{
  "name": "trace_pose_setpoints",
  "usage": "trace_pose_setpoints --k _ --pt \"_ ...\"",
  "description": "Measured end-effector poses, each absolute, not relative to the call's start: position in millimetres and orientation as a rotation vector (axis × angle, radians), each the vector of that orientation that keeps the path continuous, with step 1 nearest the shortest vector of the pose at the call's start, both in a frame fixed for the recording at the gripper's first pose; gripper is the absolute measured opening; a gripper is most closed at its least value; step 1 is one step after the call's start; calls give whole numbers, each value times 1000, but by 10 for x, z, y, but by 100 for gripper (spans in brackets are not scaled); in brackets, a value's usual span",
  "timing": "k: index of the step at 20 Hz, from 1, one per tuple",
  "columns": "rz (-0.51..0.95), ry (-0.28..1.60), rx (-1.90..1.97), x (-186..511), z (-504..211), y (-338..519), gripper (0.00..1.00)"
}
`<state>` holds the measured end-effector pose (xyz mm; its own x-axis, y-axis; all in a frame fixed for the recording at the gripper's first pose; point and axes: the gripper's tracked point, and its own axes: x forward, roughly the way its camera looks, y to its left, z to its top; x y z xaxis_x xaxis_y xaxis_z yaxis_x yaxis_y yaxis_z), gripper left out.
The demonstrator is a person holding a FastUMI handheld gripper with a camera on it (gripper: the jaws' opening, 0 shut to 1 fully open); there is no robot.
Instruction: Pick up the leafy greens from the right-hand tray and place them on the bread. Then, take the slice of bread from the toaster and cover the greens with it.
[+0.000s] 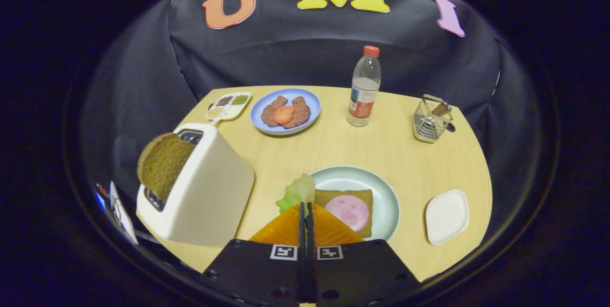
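Black cloth backs a pale wooden table point(343, 154) whose near edge sits just under my gripper point(305, 209). Its fingers are pressed nearly together, pinching the leafy greens point(296, 192), which stick out past the tips at the left rim of the plate point(386, 197). On that plate lies the bread point(345, 197) with a pink slice on top. At the right edge, the white tray point(447, 215) is bare. By my reckoning the pickup is done; laying the greens down remains, then fetching the slice of bread point(164, 164) from the toaster point(205, 192).
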<state>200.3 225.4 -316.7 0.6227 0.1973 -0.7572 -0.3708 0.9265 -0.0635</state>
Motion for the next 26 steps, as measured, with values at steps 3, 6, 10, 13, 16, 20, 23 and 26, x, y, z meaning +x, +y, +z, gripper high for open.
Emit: trace_pose_setpoints --k 3,6,10,13,16,20,23,26 --pt "280 869 -231 2235 -3396 2116 0" --pt "235 893 -230 2400 -3538 1924 1" --pt "207 906 -230 2525 -3673 1755 0" --pt "193 887 -264 2607 -3720 1689 2" --pt "172 860 -297 2590 -3708 1652 10" --pt "168 820 -294 2423 -3514 1673 48" --pt "157 748 -310 2199 -3211 1742 63" --pt "196 694 -293 1922 -2905 1934 76"
